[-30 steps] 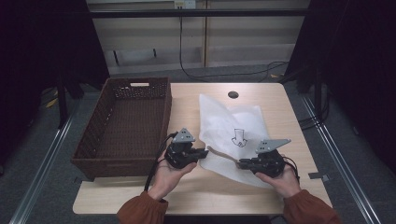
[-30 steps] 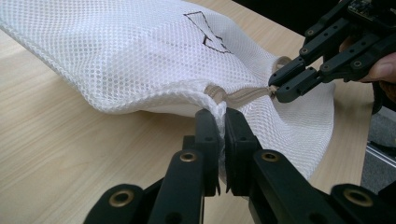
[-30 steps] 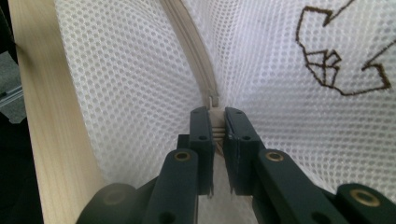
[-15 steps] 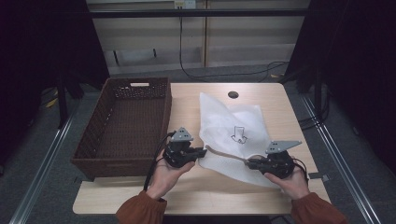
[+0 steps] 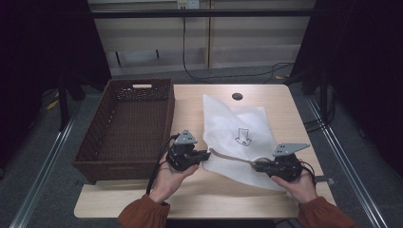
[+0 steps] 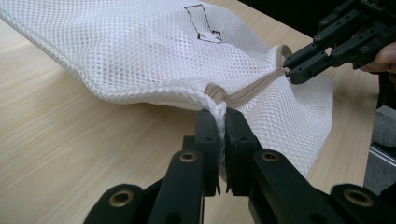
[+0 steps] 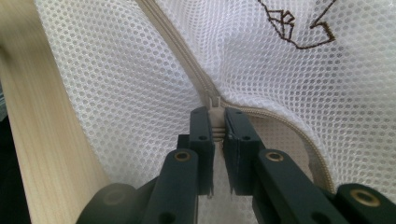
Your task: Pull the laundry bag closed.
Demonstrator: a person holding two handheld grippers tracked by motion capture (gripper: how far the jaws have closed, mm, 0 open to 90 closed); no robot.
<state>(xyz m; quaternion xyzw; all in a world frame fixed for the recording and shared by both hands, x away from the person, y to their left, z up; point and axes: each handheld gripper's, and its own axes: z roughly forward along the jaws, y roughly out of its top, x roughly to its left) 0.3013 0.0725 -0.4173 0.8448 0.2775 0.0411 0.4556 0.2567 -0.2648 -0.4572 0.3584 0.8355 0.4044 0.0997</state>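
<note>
Lying flat on the tabletop (image 5: 142, 199), right of centre, the white mesh bag (image 5: 228, 118) bears a dark outline motif (image 5: 243, 137) and a beige zipper (image 5: 233, 159) along its near portion. Left tongs (image 5: 205, 156) sit at the bag's 8 o'clock edge, clenched on a pinch of mesh right at the zipper's end; the left gripper view shows the fabric (image 6: 140, 60) bunched between the closed jaws. Right tongs (image 5: 256, 166) sit at the bag's 5 o'clock, pointing toward 9 o'clock, clamped on the zipper pull (image 7: 215, 109), seen gripped in the right gripper view. Both forearms enter from 6 o'clock in rust-coloured sleeves (image 5: 142, 216), hands (image 5: 171, 178) cupping the gripper bodies from beneath, wrists low over the tabletop. A brown wicker basket (image 5: 95, 142) stands at the bag's 9 o'clock, just beside the left hand. A dark round hole (image 5: 237, 96) lies at the bag's 12 o'clock.
</note>
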